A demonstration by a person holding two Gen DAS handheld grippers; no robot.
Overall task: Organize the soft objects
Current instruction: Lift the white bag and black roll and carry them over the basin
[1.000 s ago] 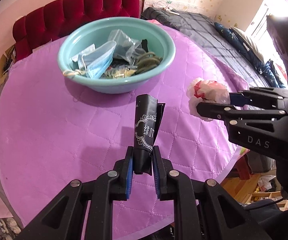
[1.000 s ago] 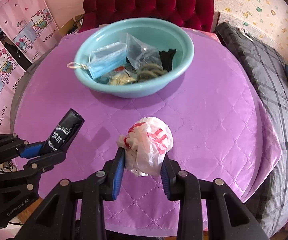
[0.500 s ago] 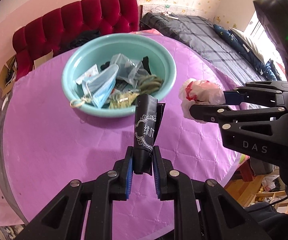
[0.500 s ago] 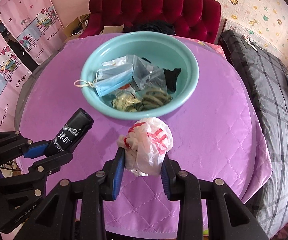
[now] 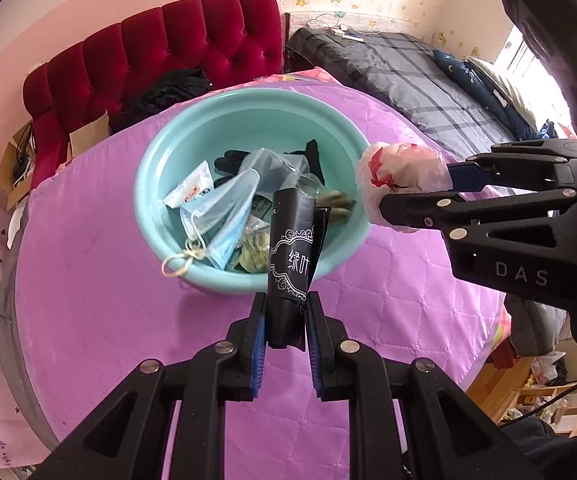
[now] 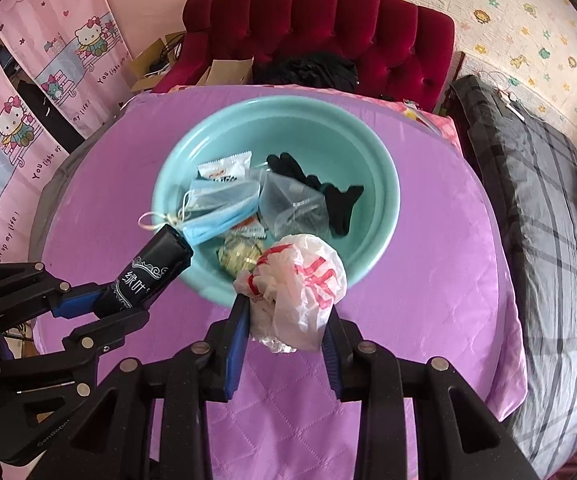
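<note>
While both loads hang over the near rim of the basin, we keep each grip as it is: our left gripper point(image 5: 285, 320) is clamped on the black pouch point(image 5: 291, 256), which stands up between the blue pads, and our right gripper point(image 6: 284, 324) is squeezed around the crumpled white-and-red plastic bag point(image 6: 304, 280). To finish this step well, we judge that both should travel farther in over the teal basin point(image 6: 384, 184) before letting go, since the pouch sits only just past the rim and the springy bag could bounce out onto the purple quilted tablecloth point(image 6: 428, 280). Inside the basin lie a blue face mask point(image 6: 220, 208), a clear plastic bag point(image 6: 292, 208), a black glove point(image 6: 328, 192) and a snack packet point(image 6: 224, 168). Only the right wrist view shows the pink cartoon curtain point(image 6: 16, 120) beyond the table, while the left wrist view alone shows the bright window side point(image 5: 536, 60) past the grey plaid bed point(image 5: 408, 76).
</note>
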